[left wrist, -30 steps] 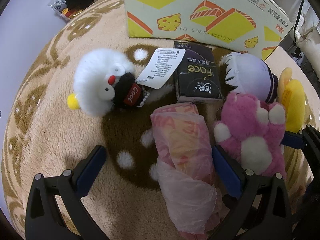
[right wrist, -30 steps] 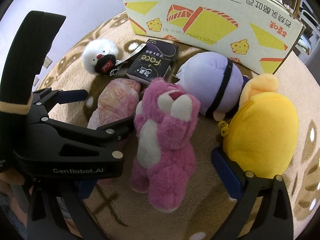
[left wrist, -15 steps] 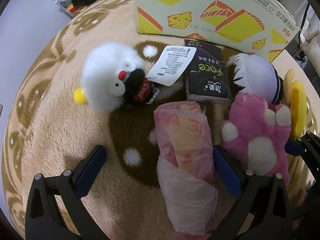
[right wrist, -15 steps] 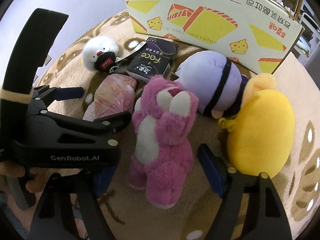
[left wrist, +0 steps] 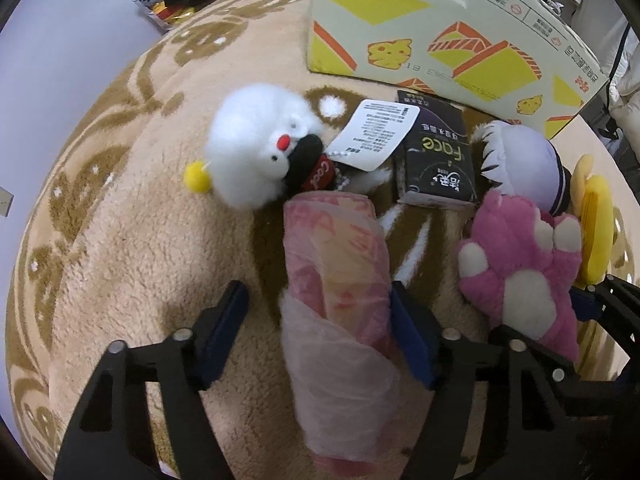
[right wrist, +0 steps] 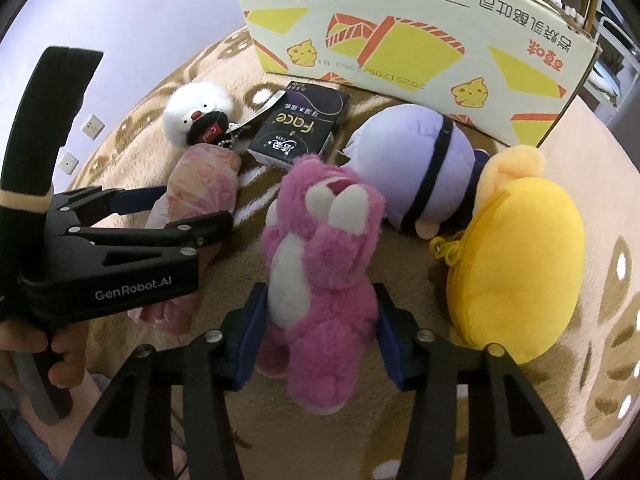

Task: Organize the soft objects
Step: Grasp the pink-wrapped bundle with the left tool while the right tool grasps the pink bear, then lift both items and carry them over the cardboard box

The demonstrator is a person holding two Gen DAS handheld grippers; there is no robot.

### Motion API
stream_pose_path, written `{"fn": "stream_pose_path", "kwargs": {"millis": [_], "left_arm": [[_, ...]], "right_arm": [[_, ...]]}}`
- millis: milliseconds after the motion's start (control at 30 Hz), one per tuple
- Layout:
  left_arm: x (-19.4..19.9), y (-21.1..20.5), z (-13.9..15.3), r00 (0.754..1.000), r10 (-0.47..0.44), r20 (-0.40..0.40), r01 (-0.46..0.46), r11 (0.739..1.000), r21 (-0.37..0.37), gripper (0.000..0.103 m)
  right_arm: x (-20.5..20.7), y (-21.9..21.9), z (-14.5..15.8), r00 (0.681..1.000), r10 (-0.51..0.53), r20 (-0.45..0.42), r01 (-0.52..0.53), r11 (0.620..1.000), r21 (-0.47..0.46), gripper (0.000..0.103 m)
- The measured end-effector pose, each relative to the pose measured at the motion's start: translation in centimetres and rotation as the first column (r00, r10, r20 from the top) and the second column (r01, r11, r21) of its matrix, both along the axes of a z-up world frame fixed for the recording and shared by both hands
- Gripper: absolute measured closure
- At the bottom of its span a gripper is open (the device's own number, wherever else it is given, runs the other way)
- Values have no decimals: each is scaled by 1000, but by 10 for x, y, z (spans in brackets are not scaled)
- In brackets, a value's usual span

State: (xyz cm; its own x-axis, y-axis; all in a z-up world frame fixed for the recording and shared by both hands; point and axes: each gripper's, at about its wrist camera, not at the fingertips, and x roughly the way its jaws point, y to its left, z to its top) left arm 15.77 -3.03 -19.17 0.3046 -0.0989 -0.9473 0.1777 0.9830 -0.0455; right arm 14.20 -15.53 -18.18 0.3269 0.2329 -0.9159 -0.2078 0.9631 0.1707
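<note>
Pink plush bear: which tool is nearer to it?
Right. The right tool straddles the pink plush bear, fingers at its sides; the left tool sits beside it, around the pink wrapped roll.

Rug (left wrist: 120,248): beige and brown pile, fuzzy, matt. Pink bear (right wrist: 320,264): shaggy plush, white patches smoother. White toy (left wrist: 256,148) at 11 o'clock in the left view: long fluffy fur, with a matt paper tag (left wrist: 376,136). Pink roll (left wrist: 340,280): cloth in thin, crinkly, semi-clear plastic film. Dark pack (right wrist: 300,128): glossy wrap. Yellow plush (right wrist: 516,272) at 3 o'clock in the right view: short smooth velour. Purple plush (right wrist: 412,152): same short nap. Box (right wrist: 400,32): matt printed cardboard. Left gripper (left wrist: 318,332), right gripper (right wrist: 318,328): black matt plastic, blue pads.
</note>
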Motion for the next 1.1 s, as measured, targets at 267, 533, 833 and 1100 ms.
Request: {"fn": "stream_pose_path", "kwargs": {"millis": [267,533,833,1100], "left_arm": [[-11,11,8,1000,10,21,-11,1000,16,60],[-25,-6,26,998,-16,64,13,999,44,73],[-39,-1,42,997,0,76,2,1000,-30,87],[-56,1,67,989,16,150,-14,1000,-10,88]], "right_arm": [[3,-11,1,999,-52,-11,53,997,53,49],[1,-15,14,997,-60,43,56,995,83,57],[-13,-25,45,986,-109,128,97,991,96,58],[-27,-30,61,982,-132,135,112,983,145,58]]}}
